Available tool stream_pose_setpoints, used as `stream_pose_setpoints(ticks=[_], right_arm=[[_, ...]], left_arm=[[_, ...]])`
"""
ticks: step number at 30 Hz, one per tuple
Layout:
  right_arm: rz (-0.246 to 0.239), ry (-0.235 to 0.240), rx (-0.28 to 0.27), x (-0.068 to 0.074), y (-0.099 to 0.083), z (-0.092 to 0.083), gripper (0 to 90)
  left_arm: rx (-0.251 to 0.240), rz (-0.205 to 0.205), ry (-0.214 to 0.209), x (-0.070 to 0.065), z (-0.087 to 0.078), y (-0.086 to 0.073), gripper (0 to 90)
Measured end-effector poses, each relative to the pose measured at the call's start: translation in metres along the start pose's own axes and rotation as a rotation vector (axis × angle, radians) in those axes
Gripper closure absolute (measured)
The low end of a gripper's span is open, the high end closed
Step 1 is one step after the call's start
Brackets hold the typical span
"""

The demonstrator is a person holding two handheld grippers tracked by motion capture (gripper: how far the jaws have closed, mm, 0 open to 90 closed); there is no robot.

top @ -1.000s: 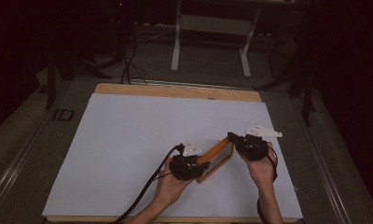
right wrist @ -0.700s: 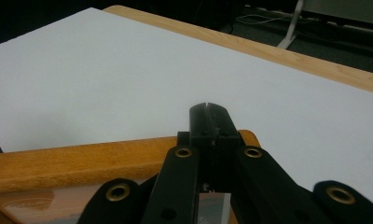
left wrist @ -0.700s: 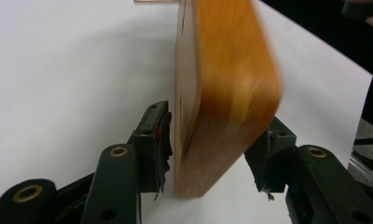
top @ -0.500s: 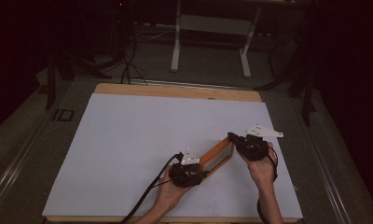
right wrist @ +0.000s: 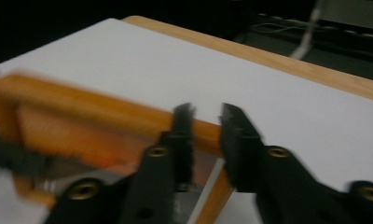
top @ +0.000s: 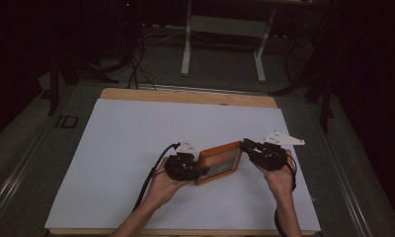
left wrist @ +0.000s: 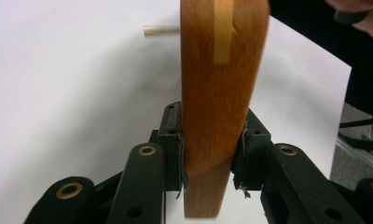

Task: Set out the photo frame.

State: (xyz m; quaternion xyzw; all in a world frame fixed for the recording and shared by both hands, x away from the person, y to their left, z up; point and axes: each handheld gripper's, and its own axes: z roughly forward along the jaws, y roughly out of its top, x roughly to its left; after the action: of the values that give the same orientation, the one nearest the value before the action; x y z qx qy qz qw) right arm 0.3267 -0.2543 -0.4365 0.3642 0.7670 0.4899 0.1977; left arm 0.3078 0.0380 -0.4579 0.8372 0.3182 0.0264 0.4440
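Left gripper (top: 185, 167) is clamped on the near-left edge of a wooden frame (top: 220, 163), and in the left gripper view its pads (left wrist: 181, 154) press flat against both faces of the wood, which rises upright between them, though the jaws have just been closing a touch further; right gripper (top: 255, 149) sits at the frame's far-right corner, and in the right gripper view its jaws stand apart, having just been opening, with the frame's orange rail (right wrist: 105, 121) running behind them and a gap showing between the tips, so the pads do not press on it; that picture is blurred, and whether one pad grazes the wood I cannot tell; the frame, seen from above, is tilted up off the white sheet (top: 136, 143), its dark panel facing the person, and hangs between the two hands near the sheet's front edge; a small pale peg (left wrist: 153, 31) lies on the sheet beyond the frame in the left gripper view; the wooden table (top: 185, 95) shows as a strip past the sheet's far edge.
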Motion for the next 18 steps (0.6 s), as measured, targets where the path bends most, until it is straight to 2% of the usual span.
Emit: stream_pose_setpoints(ticks=[2,5,8,12,18], right_arm=[[-0.027,0.039,-0.001,0.002,0.001,0.000,59.6],[-0.087,0.146,-0.004,0.008,0.003,0.001,43.4],[-0.137,0.179,0.013,0.015,0.004,0.006,35.2],[-0.181,0.206,0.028,0.025,0.005,0.013,30.6],[-0.218,0.285,0.013,0.036,0.012,0.024,27.8]], left_arm=[[0.024,0.030,-0.008,0.004,-0.011,0.010,69.3],[0.056,0.074,-0.023,0.008,-0.025,0.024,69.3],[0.061,0.109,-0.034,0.011,-0.035,0.033,69.3],[0.042,0.157,-0.045,0.009,-0.042,0.039,69.2],[0.038,0.219,-0.076,0.003,-0.044,0.046,69.1]])
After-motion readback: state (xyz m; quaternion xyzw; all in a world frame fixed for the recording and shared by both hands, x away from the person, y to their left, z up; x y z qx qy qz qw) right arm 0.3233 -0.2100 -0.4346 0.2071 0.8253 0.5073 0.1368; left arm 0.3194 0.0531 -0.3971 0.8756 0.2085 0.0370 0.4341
